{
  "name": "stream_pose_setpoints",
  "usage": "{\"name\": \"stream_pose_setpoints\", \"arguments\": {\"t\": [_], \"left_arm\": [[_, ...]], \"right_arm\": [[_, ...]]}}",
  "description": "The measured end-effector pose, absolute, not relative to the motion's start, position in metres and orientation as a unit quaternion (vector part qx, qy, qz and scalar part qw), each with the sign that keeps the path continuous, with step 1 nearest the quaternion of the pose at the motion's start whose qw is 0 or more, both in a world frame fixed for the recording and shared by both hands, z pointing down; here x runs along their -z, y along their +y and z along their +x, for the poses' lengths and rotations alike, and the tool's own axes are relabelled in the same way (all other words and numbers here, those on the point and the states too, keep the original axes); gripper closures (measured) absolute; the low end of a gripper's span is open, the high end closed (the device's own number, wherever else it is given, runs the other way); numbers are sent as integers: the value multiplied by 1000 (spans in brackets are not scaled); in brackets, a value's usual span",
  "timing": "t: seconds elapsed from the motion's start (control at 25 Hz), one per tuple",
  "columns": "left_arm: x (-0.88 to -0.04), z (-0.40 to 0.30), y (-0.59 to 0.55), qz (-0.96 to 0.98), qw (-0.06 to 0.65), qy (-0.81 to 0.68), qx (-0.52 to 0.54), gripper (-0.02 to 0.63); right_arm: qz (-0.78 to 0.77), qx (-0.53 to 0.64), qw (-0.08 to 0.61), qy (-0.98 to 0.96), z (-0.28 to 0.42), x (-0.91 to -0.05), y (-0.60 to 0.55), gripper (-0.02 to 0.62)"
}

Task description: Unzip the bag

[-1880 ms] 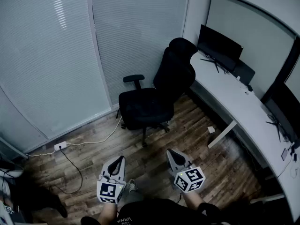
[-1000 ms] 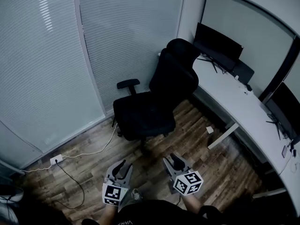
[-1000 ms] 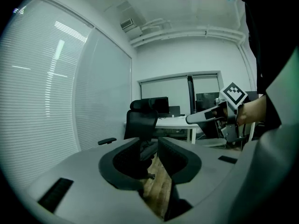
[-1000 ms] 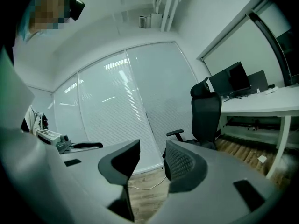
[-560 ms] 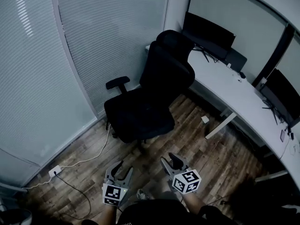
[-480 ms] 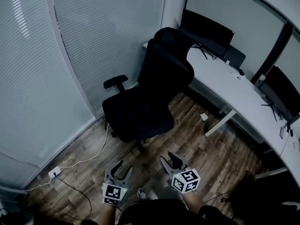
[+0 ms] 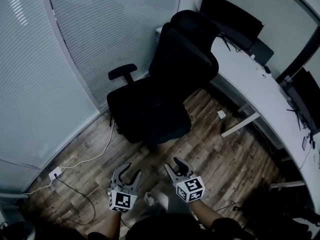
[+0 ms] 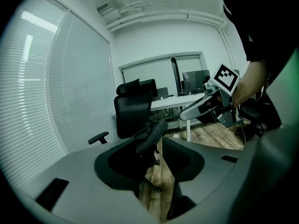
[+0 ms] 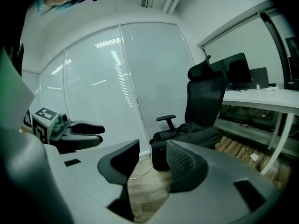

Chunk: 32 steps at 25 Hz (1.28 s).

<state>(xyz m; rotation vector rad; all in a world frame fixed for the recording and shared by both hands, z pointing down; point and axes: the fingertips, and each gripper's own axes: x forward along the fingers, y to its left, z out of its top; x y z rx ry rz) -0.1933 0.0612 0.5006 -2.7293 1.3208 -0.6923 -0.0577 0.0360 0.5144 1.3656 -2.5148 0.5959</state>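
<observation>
The print I can read is the black-and-white square markers, one on the cube of each claw. The writing on the person's dark clothing at the bottom edge of the head view is too small to read.

The left gripper point(image 7: 130, 170) has its jaws well apart, having just been opening, and nothing is in them. In the left gripper view only the wooden floor point(image 8: 154, 178) and the dark lower part of the office chair point(image 8: 132, 115) show through the gap. The right gripper point(image 7: 174, 164) stands at its widest, its jaws also just having eased open, and it too holds nothing and touches nothing. Floorboards and a pale cable show between its ribbed pads in the right gripper view. Both claws are low over the floor, side by side but apart, pointing towards the chair.

The bag point(image 9: 187, 135) is a black, soft, slumped thing lying across the chair seat, under the tall backrest and beside the armrest point(image 9: 166, 119). From the right claw it sits beyond the gap and slightly right, above the right jaw, well apart from the fingertips. From the head view I can't separate it from the black seat. I can't make out its zip in any view. The white desk point(image 7: 250, 81) runs along the right.
</observation>
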Motion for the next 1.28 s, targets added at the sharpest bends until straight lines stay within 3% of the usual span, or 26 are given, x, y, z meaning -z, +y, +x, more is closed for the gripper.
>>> {"name": "stream_pose_setpoints", "arguments": {"t": [0.6, 1.28], "left_arm": [[-560, -200, 35, -871, 13, 438, 223, 436], [-594, -253, 77, -868, -6, 443, 226, 436]], "right_arm": [[499, -161, 161, -836, -90, -629, -33, 434], [591, -164, 150, -775, -119, -678, -75, 434]]}}
